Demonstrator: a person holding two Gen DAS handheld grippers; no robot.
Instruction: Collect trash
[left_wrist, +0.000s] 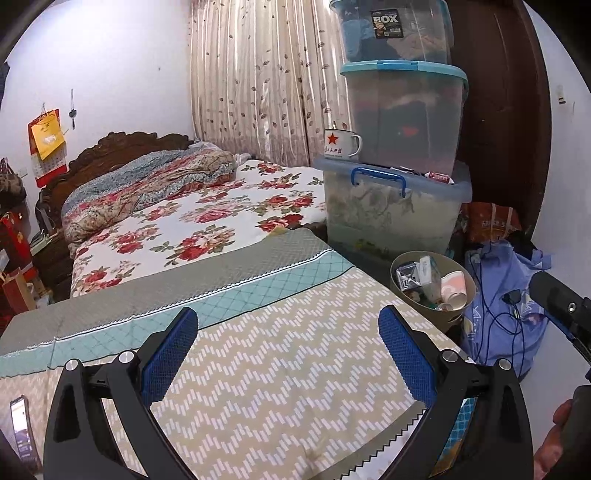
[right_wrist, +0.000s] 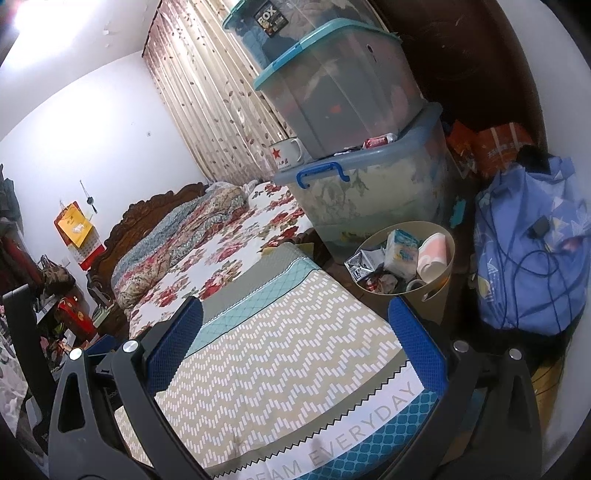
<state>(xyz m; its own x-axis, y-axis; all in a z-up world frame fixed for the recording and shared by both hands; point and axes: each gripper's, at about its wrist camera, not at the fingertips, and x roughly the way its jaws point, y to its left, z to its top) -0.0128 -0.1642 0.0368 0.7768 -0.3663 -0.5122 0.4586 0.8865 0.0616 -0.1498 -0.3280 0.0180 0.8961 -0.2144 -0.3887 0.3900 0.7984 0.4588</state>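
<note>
A beige round trash bin stands on the floor beside the foot of the bed. It holds a crumpled foil wrapper, a white tissue pack, paper cups and other scraps. My left gripper hovers open over the zigzag-patterned quilt, with nothing between its blue pads. The bin lies ahead and to its right. My right gripper is open too, above the same quilt, with the bin just beyond its right finger.
Stacked clear storage boxes rise behind the bin, with an enamel mug and a small red packet on the lowest lid. A blue bag with cables sits right of the bin. A phone lies on the quilt at left.
</note>
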